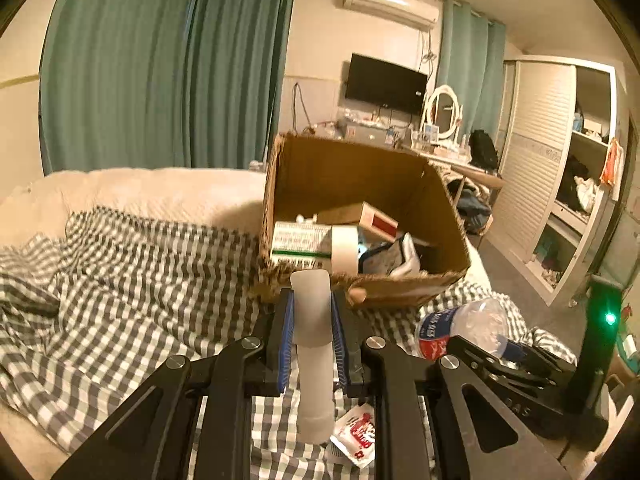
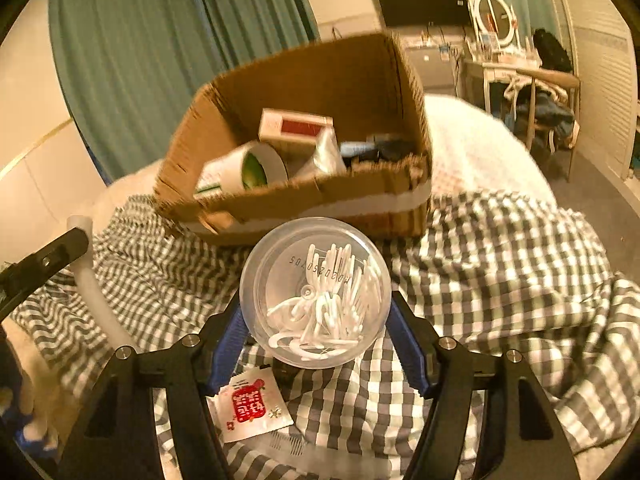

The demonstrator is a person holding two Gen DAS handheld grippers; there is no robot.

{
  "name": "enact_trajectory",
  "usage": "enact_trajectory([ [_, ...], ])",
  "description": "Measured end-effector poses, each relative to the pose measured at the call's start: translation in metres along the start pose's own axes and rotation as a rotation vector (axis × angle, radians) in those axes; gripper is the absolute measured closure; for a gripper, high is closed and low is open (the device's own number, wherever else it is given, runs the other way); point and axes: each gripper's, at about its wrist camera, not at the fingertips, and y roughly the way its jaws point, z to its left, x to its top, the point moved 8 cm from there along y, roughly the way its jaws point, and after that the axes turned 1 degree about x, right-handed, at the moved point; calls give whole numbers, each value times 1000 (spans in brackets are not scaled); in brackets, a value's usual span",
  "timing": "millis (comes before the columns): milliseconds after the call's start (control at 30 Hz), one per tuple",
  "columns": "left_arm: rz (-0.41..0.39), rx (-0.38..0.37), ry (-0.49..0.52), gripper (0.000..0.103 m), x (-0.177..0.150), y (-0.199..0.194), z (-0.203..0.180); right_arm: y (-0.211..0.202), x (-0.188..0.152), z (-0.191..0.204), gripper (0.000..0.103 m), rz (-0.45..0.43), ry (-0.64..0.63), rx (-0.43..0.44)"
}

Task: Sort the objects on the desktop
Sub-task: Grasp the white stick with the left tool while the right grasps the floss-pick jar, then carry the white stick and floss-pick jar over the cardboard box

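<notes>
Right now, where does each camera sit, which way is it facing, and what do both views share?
Left wrist: on the left claw, facing the cardboard box over the checked cloth; its claw grips a white tube.
Right wrist: on the right claw, facing the same box; its claw grips a clear tub.
Shared: box, cloth, red sachet, tube.

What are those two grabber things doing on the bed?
They are tidying things into the cardboard box on the checked blanket. The left gripper pinches a white tube. The right gripper holds a clear tub of small white plastic bits. A red-and-white packet lies on the blanket.
</notes>
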Motion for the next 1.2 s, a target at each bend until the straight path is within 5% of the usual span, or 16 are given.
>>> enact_trajectory([
  [367,-91,-21,39,85,37,-38,-18,-76,37,40,37,-245,-94,2],
  [667,-155,-44,69,85,82,-61,-31,-120,83,60,37,-365,-125,38],
  [1200,-173,-56,85,85,145,-46,-42,-147,157,67,39,-417,-146,46],
])
